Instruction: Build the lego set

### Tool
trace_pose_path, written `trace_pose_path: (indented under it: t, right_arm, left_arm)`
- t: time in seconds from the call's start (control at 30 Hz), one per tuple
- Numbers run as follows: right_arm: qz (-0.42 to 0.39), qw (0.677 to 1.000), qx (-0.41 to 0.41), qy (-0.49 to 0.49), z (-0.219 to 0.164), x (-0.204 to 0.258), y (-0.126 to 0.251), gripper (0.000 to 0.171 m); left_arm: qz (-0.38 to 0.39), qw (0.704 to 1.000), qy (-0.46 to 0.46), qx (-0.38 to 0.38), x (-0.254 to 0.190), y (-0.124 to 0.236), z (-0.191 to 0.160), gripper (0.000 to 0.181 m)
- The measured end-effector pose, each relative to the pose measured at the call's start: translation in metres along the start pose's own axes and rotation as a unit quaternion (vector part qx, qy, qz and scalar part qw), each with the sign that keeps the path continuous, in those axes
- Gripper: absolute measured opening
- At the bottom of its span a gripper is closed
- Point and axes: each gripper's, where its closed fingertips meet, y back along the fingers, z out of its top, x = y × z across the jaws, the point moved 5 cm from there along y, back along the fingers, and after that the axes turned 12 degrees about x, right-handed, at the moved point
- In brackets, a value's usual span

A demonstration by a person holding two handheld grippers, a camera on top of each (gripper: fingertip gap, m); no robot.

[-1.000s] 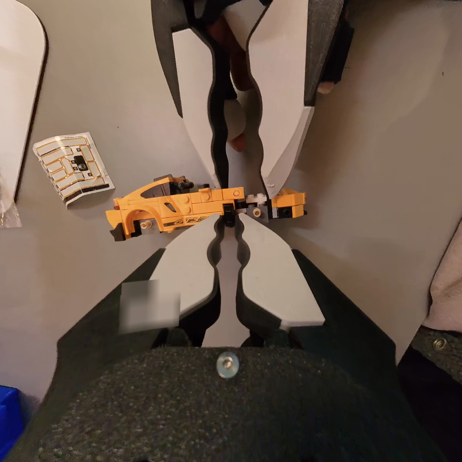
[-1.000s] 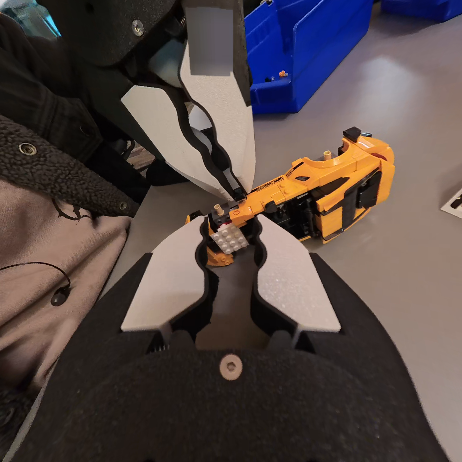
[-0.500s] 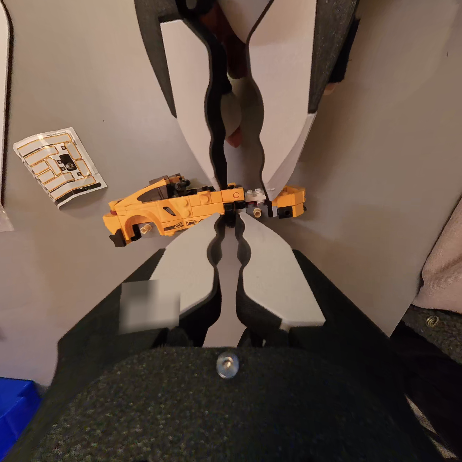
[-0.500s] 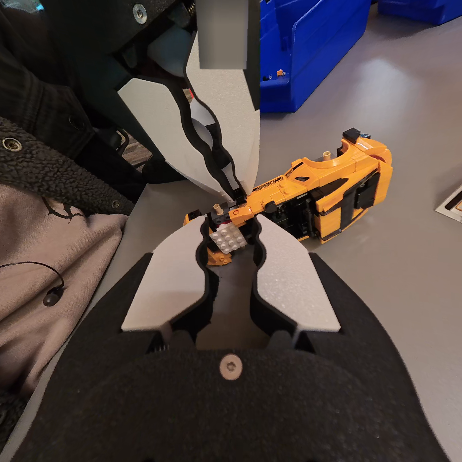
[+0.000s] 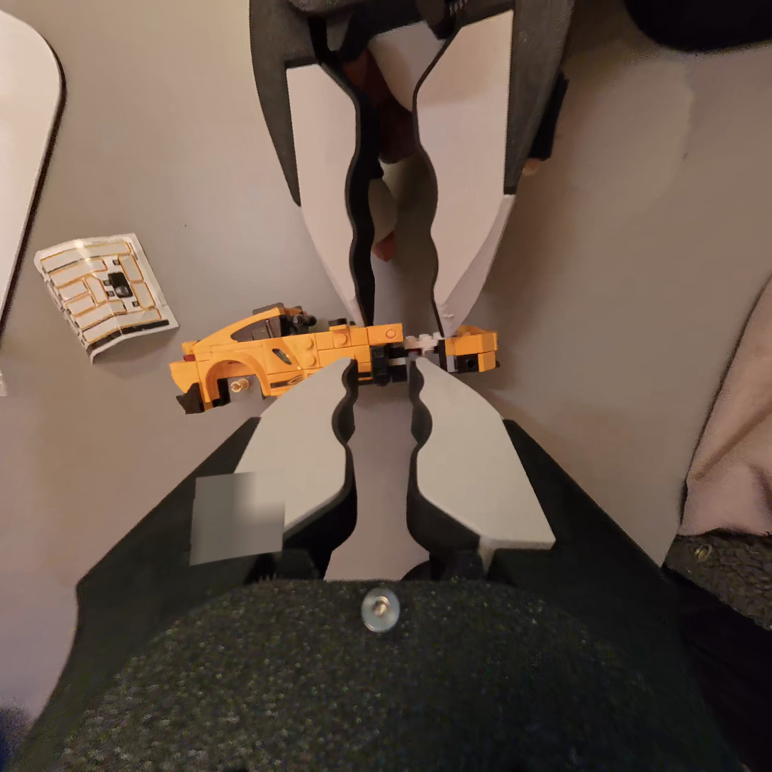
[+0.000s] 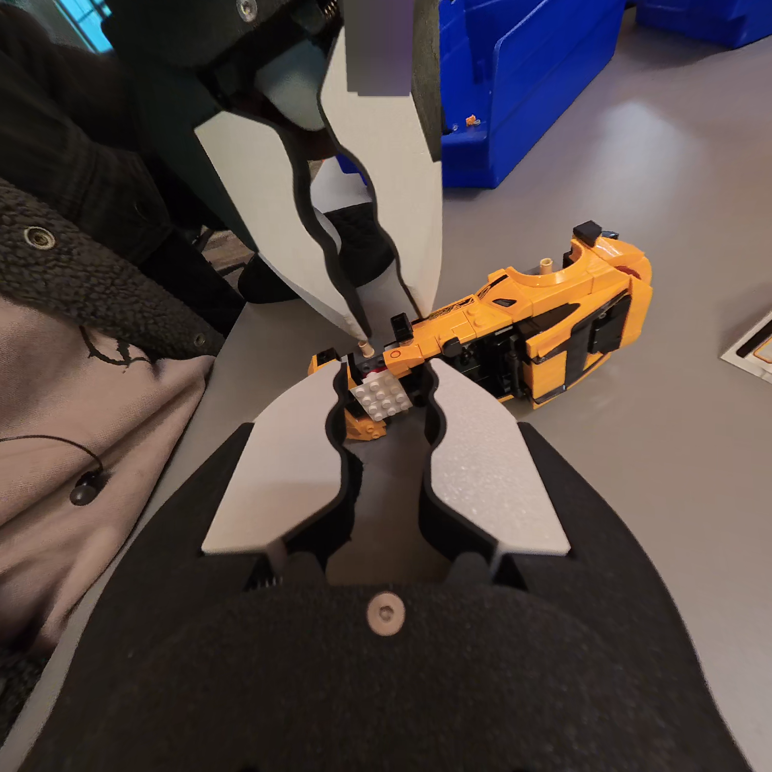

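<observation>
Nose-end of the orange brick-built car [image 5: 292, 355] lies crosswise between our part-open left gripper [image 5: 382, 365] and right gripper [image 6: 384, 376], which clasps its front.

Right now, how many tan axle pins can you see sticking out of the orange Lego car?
2: one tan axle pin in the rear wheel arch, the other near the front; more may be hidden on the car's underside.

My left view is dim and warm, edges bowed by the wide lens, corners soft. My right view is cooler and brighter, with a pale glare patch on the grey table [image 6: 651, 138].
</observation>
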Motion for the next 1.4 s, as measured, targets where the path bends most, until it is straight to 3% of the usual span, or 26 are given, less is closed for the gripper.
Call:
trace_pose_path:
  t: [0.3, 0.57, 0.77, 0.93, 1.13, 1.27, 1.37, 1.4]
  right_arm:
    - [-0.036, 0.999, 0.006, -0.007, -0.001, 0.001, 0.008, 0.035]
    - [-0.130, 0.992, -0.001, -0.006, -0.001, 0.006, 0.020, 0.037]
    - [-0.218, 0.975, -0.001, -0.045, -0.006, 0.024, 0.021, 0.047]
    - [-0.343, 0.932, 0.051, -0.105, -0.021, 0.045, 0.002, 0.070]
    - [-0.422, 0.894, 0.059, -0.141, -0.018, 0.045, -0.028, 0.075]
    - [-0.426, 0.889, 0.085, -0.145, -0.014, 0.038, -0.041, 0.065]
    - [-0.415, 0.892, 0.110, -0.140, -0.017, 0.036, -0.041, 0.033]
    - [-0.416, 0.892, 0.121, -0.129, -0.019, 0.035, -0.037, 0.032]
  left_arm:
    - [-0.008, 0.989, 0.009, -0.150, 0.007, 0.018, 0.003, 0.025]
    - [0.033, 0.933, 0.090, -0.346, 0.040, 0.016, -0.018, 0.024]
    - [0.038, 0.919, 0.132, -0.369, 0.064, 0.005, -0.037, 0.026]
    - [0.050, 0.918, 0.135, -0.370, 0.073, -0.001, -0.045, 0.026]
    - [0.037, 0.903, 0.144, -0.404, 0.073, 0.008, -0.044, 0.026]
    - [0.039, 0.900, 0.140, -0.412, 0.071, 0.009, -0.044, 0.025]
    - [0.053, 0.901, 0.127, -0.412, 0.069, 0.012, -0.046, 0.025]
    - [0.059, 0.902, 0.121, -0.411, 0.069, 0.012, -0.046, 0.025]
